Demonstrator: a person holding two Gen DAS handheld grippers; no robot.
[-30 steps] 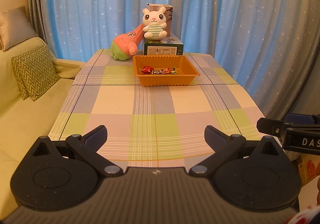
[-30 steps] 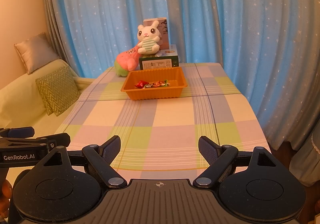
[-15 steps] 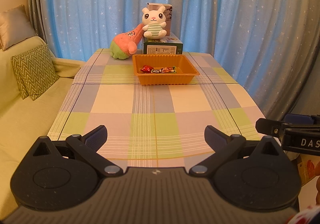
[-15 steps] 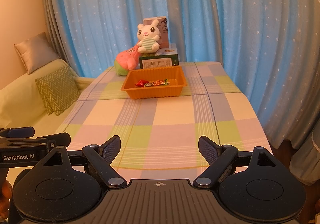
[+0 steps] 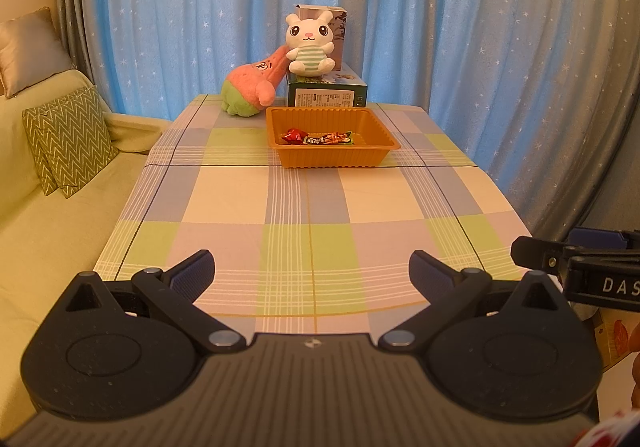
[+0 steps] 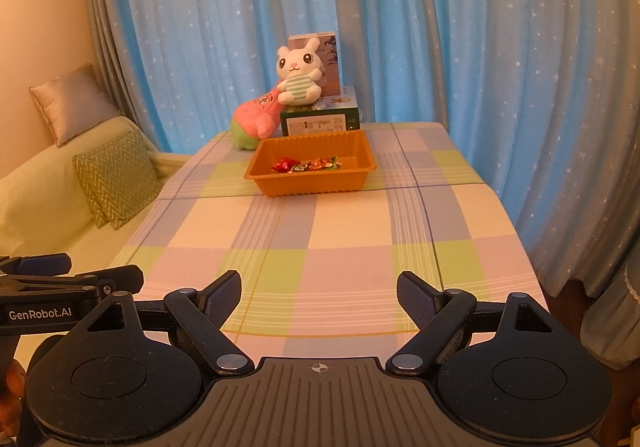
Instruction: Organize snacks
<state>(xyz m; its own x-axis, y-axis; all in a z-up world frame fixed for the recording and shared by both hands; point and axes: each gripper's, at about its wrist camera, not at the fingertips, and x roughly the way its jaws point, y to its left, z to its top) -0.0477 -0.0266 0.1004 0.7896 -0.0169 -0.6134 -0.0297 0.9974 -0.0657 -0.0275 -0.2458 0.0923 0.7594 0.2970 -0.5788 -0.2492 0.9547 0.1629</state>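
Left wrist view shows the snacks [image 5: 318,138] lying in the orange tray [image 5: 332,159] at the far end of the table [image 5: 304,207], just like a moment ago; nothing has moved. The left gripper [image 5: 311,274] is wide open and holds nothing. The right gripper [image 6: 319,294] is wide open too, also holding nothing. Its side reads "DAS"; the left one's side reads "GenRobot.AI".

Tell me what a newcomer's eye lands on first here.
First, the orange tray at the far middle of the checked table, with a few wrapped snacks inside. Right behind it, a white bunny plush sits on a green box, and a pink star plush leans to its left against starry blue curtains.
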